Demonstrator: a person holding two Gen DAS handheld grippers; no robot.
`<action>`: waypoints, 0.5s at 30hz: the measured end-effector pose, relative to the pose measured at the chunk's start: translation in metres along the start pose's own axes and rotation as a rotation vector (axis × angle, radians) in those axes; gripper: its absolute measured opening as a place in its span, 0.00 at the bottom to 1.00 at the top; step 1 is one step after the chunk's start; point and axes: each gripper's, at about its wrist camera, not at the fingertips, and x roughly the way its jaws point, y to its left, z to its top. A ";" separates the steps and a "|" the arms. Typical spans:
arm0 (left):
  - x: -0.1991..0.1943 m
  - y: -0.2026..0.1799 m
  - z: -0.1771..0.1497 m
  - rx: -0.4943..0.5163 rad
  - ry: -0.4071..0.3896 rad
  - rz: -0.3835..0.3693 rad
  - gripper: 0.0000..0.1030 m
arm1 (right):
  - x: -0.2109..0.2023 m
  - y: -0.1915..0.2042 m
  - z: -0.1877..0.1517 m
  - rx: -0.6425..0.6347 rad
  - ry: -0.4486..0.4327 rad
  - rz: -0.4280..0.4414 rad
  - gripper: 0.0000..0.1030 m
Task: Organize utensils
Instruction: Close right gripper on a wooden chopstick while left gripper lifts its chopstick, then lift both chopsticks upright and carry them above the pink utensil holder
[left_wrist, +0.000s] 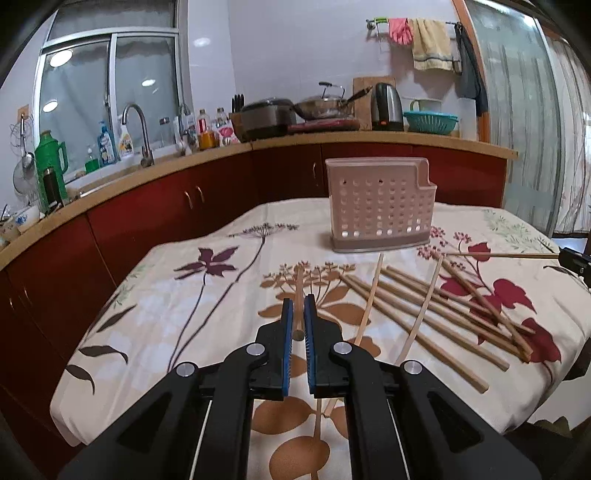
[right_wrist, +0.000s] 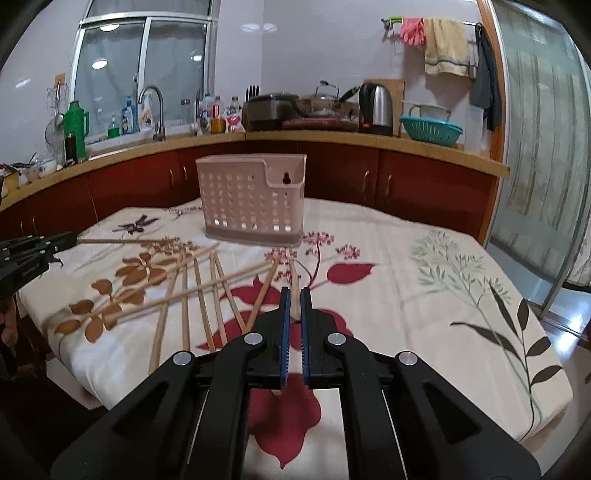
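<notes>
While both of my grippers hang above the flowered tablecloth (left_wrist: 177, 295), each one pinches a single wooden chopstick. My left gripper (left_wrist: 299, 314), low in the centre of its own view, has its blue pads pressed onto a chopstick (left_wrist: 298, 295) that points away toward the holder. My right gripper (right_wrist: 291, 306), low centre in the other view, is clamped the same way on another chopstick (right_wrist: 294, 284). The pink perforated holder (left_wrist: 380, 206) stands upright in the middle of the frame, well apart from both tips. More loose chopsticks (left_wrist: 436, 310) lie fanned across the cloth at the lower right of the left view (some crossing one another).

To do this step well, I judge I should carry each stick over the holder's open top, tilt it toward upright, and let go only once its lower end is inside, so it cannot tip the light holder or snag the rim.
</notes>
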 end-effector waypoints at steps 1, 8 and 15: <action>-0.003 0.000 0.002 -0.001 -0.010 0.001 0.07 | -0.001 0.001 0.002 0.000 -0.007 0.001 0.05; -0.018 0.003 0.015 -0.013 -0.057 0.008 0.07 | -0.014 0.005 0.019 -0.007 -0.064 0.012 0.05; -0.036 0.006 0.032 -0.032 -0.093 -0.011 0.07 | -0.022 0.006 0.039 -0.004 -0.106 0.023 0.05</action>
